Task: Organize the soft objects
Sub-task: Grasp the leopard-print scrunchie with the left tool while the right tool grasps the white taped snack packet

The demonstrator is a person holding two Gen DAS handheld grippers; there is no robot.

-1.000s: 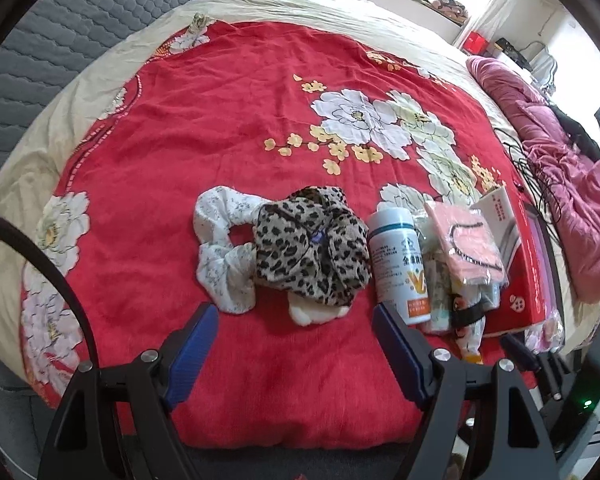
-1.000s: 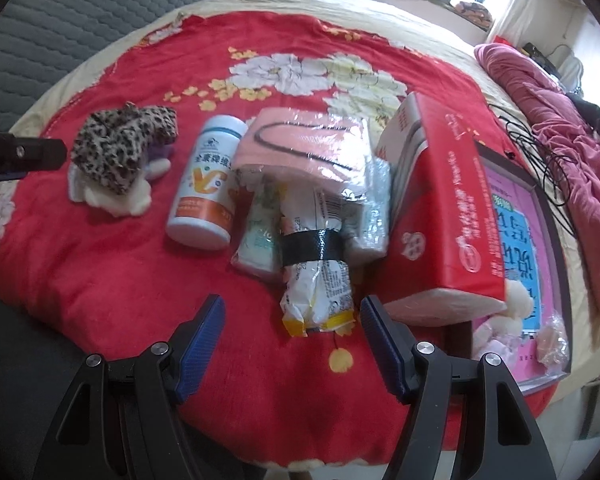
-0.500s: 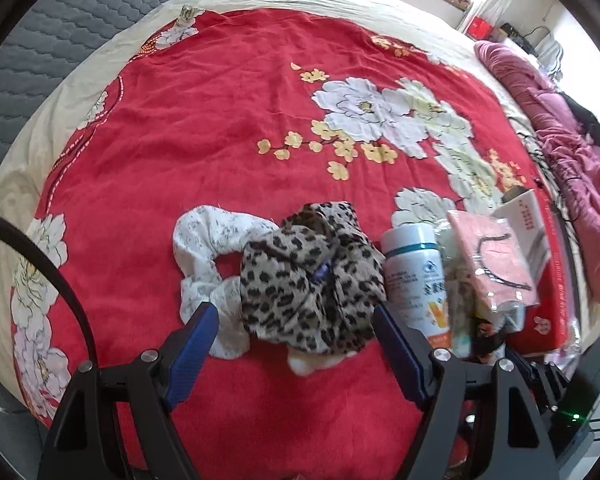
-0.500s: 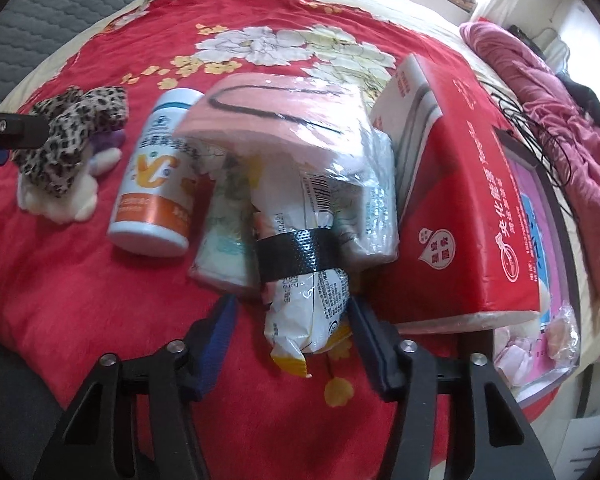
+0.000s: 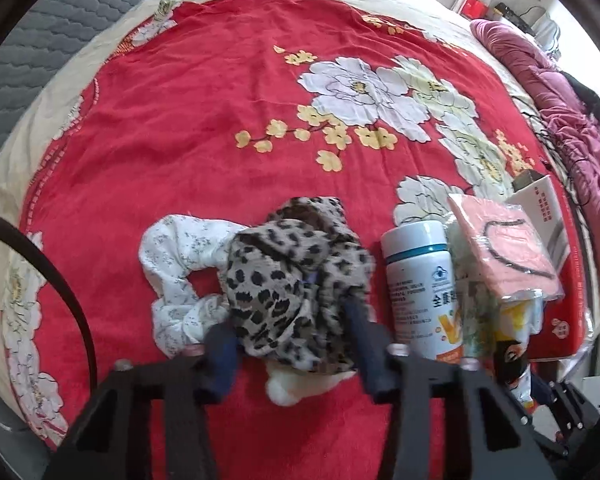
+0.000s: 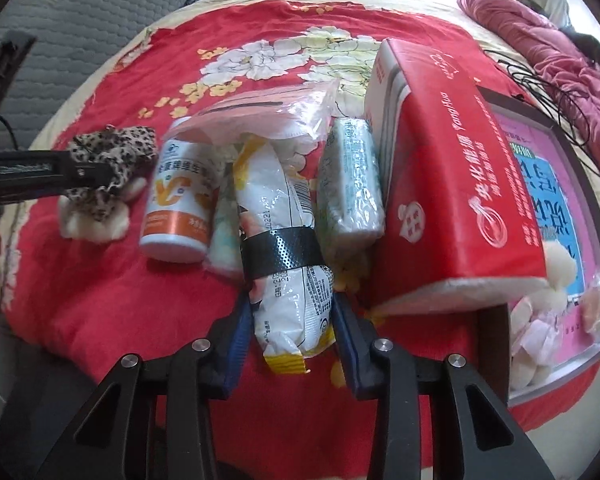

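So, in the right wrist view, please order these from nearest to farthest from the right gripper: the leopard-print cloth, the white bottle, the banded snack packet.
1. Banded snack packet: between the closing jaws of the right gripper, bottom centre.
2. White bottle: lying to the left of the packet, farther up.
3. Leopard-print cloth: far left, beyond the bottle, at the left gripper's tip.
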